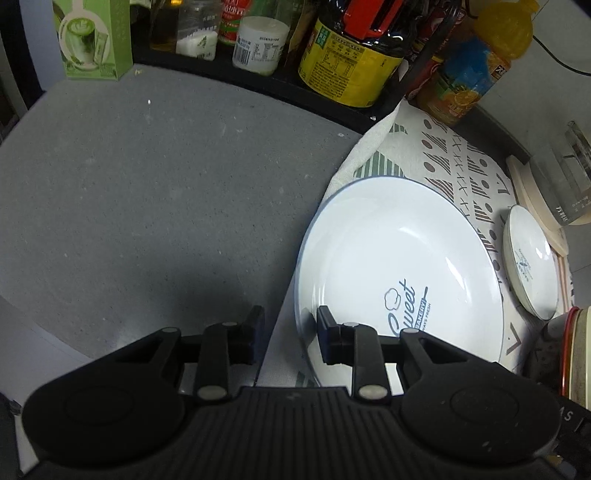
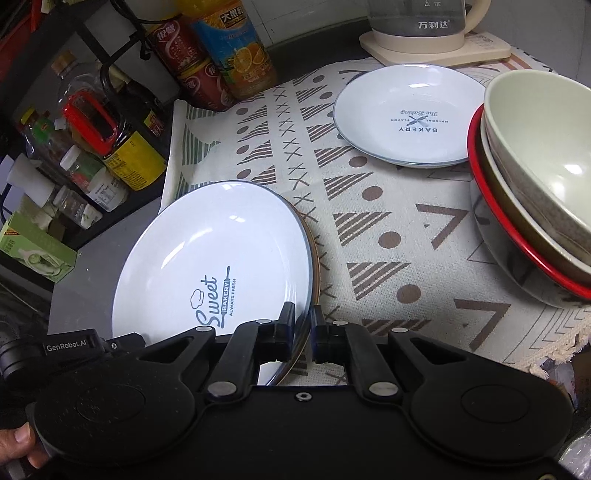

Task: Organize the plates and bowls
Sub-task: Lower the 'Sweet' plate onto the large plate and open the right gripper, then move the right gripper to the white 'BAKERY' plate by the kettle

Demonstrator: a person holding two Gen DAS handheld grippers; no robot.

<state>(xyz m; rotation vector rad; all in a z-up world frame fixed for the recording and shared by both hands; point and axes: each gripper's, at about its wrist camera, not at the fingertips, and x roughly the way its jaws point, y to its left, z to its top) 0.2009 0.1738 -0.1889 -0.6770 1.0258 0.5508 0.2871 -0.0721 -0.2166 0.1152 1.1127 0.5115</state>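
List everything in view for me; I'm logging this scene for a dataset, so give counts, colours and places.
Large plate: one, white, blue "Sweet" print, cloth's left edge.
Small plate: white, far side; count unclear.
Bowls: stacked, at least three, cream, brown, red-rimmed, right.
Cloth: one, cream, brown patterns.
Kettle: one, glass, cream base, back.
Bottles: several, black rack, left.
Green box: one, grey counter.
Left gripper: open.
Right gripper: on large plate's rim.

Home kitchen: we note a grey counter (image 1: 147, 192), a rack of sauce bottles (image 2: 110, 133), an electric kettle (image 2: 424, 26), a patterned cloth (image 2: 388, 236), stacked bowls (image 2: 535, 192).
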